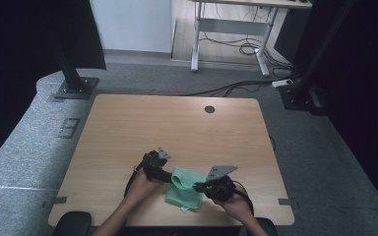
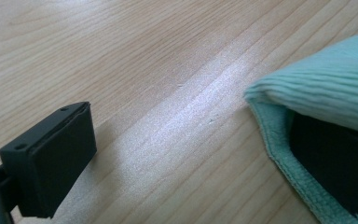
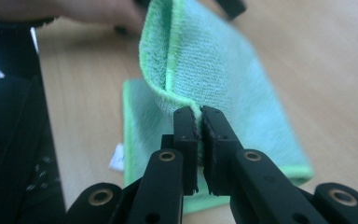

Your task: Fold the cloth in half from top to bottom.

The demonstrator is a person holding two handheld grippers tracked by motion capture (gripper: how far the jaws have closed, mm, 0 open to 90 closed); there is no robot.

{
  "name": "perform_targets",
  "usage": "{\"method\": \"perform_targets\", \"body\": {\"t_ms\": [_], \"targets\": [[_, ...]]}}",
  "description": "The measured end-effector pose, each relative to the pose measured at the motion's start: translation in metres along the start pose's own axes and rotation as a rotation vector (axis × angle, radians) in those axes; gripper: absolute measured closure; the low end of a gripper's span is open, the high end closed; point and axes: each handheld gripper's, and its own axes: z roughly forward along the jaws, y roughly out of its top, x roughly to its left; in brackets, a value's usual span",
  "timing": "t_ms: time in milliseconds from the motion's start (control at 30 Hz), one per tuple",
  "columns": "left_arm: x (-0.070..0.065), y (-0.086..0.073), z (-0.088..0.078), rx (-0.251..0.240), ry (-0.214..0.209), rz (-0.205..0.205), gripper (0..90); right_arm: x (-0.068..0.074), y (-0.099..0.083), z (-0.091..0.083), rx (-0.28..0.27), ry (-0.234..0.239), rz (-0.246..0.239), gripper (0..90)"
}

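The right gripper (image 3: 199, 116) is clenched on a fold of the green cloth (image 3: 214, 74), lifting it off the bench (image 1: 177, 128). The left gripper (image 1: 167, 173) stands released, one jaw under the cloth's edge. A small white tag (image 3: 117, 158) is unreadable.

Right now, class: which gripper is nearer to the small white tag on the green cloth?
Right. The right gripper is pinching a fold of the green cloth, with the white tag just beside its jaws. The left gripper is at the cloth's far edge.
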Motion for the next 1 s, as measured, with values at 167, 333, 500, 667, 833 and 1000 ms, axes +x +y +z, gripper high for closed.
{"method": "perform_targets", "body": {"t_ms": [167, 333, 500, 667, 833, 1000], "targets": [[0.009, 0.002, -0.017, -0.001, -0.052, 0.008, 1.8, 0.004, -0.017, 0.011, 0.047, 0.014, 0.023, 83.9], [0.024, 0.003, -0.044, -0.047, -0.041, -0.02, 3.5, 0.007, -0.024, 0.018, 0.082, 0.021, 0.025, 83.5], [0.001, 0.015, -0.051, -0.113, -0.129, 0.02, 3.9, 0.009, -0.022, 0.015, 0.075, 0.032, 0.029, 79.9], [-0.022, 0.011, -0.043, -0.064, -0.171, 0.098, 3.2, 0.004, -0.014, -0.007, 0.027, 0.025, 0.055, 63.9], [-0.025, -0.006, -0.043, -0.025, -0.161, 0.116, 3.5, -0.005, -0.012, -0.017, -0.001, -0.039, 0.099, 47.4], [-0.024, -0.024, -0.046, 0.004, -0.145, 0.123, 3.7, -0.004, -0.023, 0.006, 0.053, -0.131, 0.149, 29.7]]}}
